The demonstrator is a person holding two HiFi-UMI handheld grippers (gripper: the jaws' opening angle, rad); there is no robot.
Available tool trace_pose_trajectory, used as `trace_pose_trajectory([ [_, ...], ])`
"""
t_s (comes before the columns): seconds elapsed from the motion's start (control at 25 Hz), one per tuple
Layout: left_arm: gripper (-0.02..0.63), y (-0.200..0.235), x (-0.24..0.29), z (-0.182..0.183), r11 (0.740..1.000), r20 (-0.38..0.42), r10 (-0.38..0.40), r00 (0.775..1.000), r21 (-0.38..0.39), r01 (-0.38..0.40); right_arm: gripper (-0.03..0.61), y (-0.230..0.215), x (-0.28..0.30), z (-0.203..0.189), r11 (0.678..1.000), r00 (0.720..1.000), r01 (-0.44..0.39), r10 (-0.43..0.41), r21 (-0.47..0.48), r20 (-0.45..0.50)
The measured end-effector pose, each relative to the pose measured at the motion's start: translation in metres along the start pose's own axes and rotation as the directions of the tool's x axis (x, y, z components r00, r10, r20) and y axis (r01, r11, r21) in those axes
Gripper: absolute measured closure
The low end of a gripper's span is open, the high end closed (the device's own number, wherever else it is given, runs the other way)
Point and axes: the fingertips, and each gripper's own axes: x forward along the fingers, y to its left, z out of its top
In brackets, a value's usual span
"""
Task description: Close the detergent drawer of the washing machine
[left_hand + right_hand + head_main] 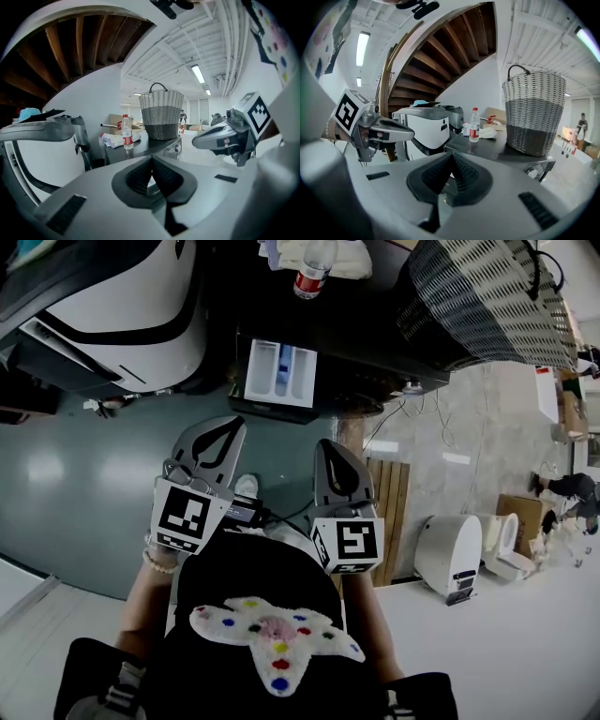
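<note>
The washing machine's detergent drawer (278,371) stands pulled out from the dark machine front, white with blue compartments, in the upper middle of the head view. My left gripper (225,424) is shut and empty, a short way below the drawer and apart from it. My right gripper (328,445) is also shut and empty, beside the left one, lower and to the right of the drawer. In the left gripper view the jaws (152,161) meet and hide most of the drawer. The right gripper view shows its jaws (451,159) closed the same way.
A wicker basket (487,296) and a water bottle (314,268) stand on the dark machine top (375,324). A white appliance (122,306) sits to the left. Toilets (450,554) stand on the floor at the right. People stand far off at the right edge.
</note>
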Motion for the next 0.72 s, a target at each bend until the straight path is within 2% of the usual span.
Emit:
trace_pose_trajectory([
  [0.4, 0.603, 0.018, 0.011, -0.008, 0.999, -0.001, -0.037, 0.999, -0.008, 0.037, 0.574, 0.006, 0.019, 0.000, 1.000, 0.999, 0.026, -0.026, 0.000, -0.029],
  [0.72, 0.603, 0.023, 0.005, -0.006, 0.999, 0.016, -0.038, 0.999, -0.001, 0.038, 0.574, 0.010, 0.019, 0.006, 0.999, 0.999, 0.047, -0.047, -0.009, -0.011],
])
